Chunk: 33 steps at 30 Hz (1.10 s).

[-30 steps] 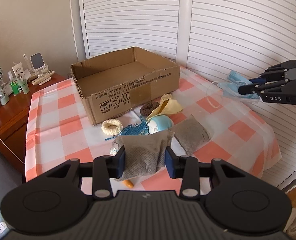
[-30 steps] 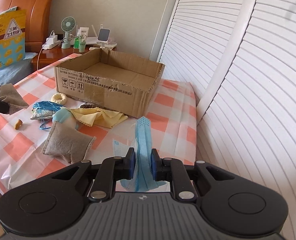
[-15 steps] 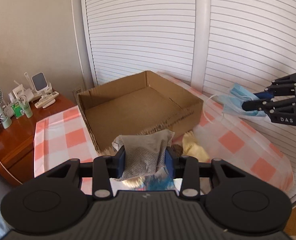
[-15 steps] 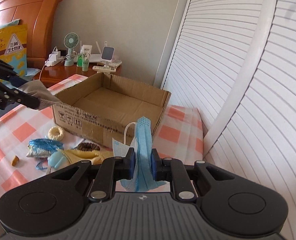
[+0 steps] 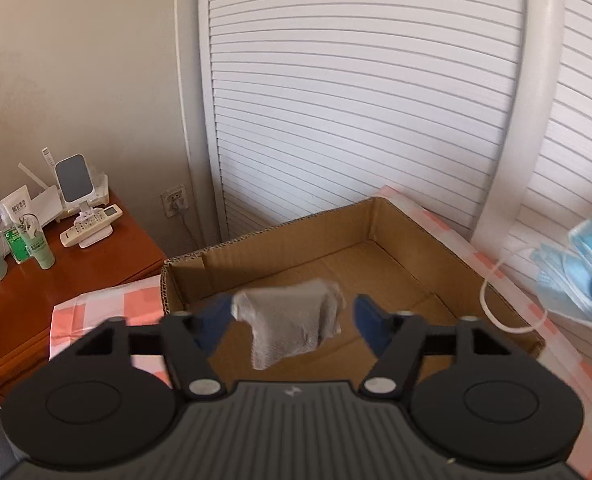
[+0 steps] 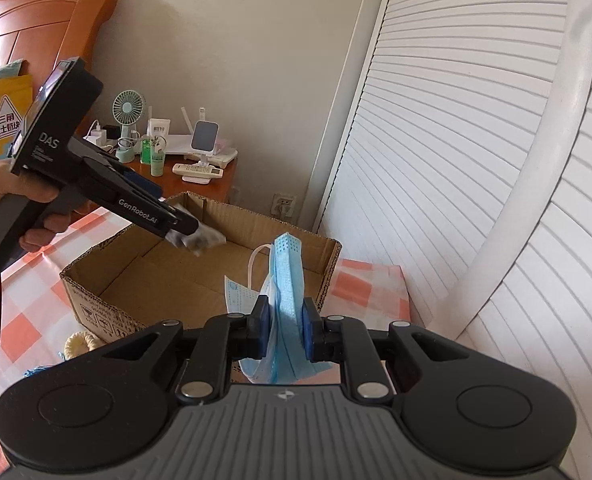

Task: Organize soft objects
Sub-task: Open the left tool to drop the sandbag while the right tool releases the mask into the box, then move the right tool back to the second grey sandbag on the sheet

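One cardboard box [image 5: 396, 216], one grey pouch [image 5: 291, 320] — one blue mask [image 6: 285, 280], two grippers

Freed grey pouch [image 5: 291, 322] over cardboard box [image 5: 376, 220]

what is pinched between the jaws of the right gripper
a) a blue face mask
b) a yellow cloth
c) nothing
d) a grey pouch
a: in the right wrist view the right gripper has its jaws closed on the folded blue face mask, which sticks up above the cardboard box.
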{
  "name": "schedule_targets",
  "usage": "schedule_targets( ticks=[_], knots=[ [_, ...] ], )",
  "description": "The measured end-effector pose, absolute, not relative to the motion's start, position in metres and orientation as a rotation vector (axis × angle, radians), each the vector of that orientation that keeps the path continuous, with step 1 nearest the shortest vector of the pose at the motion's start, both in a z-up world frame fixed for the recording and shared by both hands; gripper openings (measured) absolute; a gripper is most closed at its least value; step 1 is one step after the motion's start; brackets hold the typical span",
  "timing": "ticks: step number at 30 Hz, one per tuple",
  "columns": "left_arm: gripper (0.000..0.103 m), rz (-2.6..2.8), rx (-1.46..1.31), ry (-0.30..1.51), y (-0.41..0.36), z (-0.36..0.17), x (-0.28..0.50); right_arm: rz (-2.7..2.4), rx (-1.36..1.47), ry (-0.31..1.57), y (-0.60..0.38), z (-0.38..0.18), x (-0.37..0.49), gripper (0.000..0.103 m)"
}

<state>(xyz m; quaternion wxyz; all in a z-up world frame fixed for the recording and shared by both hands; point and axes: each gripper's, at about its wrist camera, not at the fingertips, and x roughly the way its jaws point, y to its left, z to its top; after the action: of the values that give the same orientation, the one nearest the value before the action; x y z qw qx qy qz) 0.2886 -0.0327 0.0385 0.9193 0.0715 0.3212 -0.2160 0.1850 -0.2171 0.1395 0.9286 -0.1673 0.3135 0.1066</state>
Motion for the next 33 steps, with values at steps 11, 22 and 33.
schedule_targets(
  ticks=[11, 22, 33],
  knots=[
    [0.097, -0.352, 0.099, 0.658, 0.002, 0.04, 0.259, 0.265, -0.333, 0.679, -0.194, 0.118, 0.233, 0.019],
    [0.098, -0.356, 0.172, 0.694, 0.029, 0.024, 0.166, 0.199, -0.265, 0.719, -0.172, 0.099, 0.291, 0.103],
    [0.098, -0.312, 0.148, 0.697, 0.035, 0.024, 0.126, 0.216, -0.258, 0.738, -0.166, 0.103, 0.218, 0.103]
  ],
)
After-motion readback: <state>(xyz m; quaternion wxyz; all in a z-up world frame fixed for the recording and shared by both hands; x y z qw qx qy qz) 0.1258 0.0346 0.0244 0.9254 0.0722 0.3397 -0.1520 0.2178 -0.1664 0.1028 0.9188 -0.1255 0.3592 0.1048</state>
